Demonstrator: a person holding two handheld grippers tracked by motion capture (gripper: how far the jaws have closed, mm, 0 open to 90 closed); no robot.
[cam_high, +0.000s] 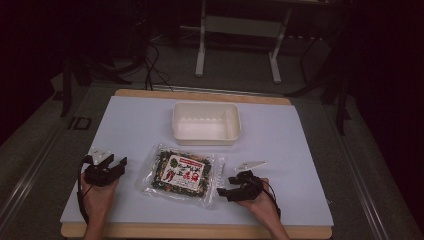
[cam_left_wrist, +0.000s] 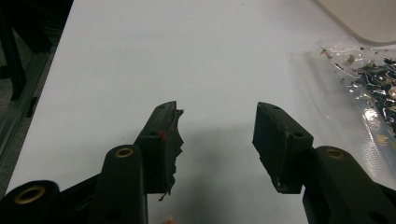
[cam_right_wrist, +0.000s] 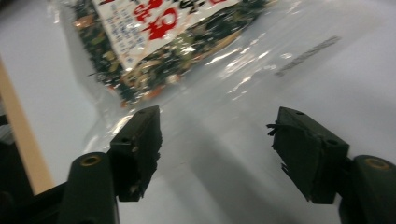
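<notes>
**A:** What is lying on the counter (cam_high: 125, 125), starting with the biggest thing?

**B:** A pale blue-white sheet is covering the counter. At the far middle a cream plastic tray (cam_high: 206, 123) is sitting empty. Just in front of it a clear packet of dark dried greens (cam_high: 181, 173), with a red and white label, is lying flat and slightly askew. A small white strip (cam_high: 251, 164) is resting just to the packet's right.

**A:** And what are the hands doing?

**B:** Both are hovering low at the near edge, one on each side of the packet. The right gripper (cam_high: 234, 187) is pointing at the packet's near right corner; in the right gripper view its jaws are standing wide apart, the clear sealed edge (cam_right_wrist: 243, 79) is lying just ahead of them, and they are gripping nothing. The left gripper (cam_high: 106, 170) is sitting a little apart from the packet's left side, jaws equally wide, holding nothing, bare counter between them.

**A:** So which step is this?

**B:** It looks like the approach before a grasp. The next move is probably calling for the right gripper to be sliding forward and closing on that thin, slippery edge.
</notes>
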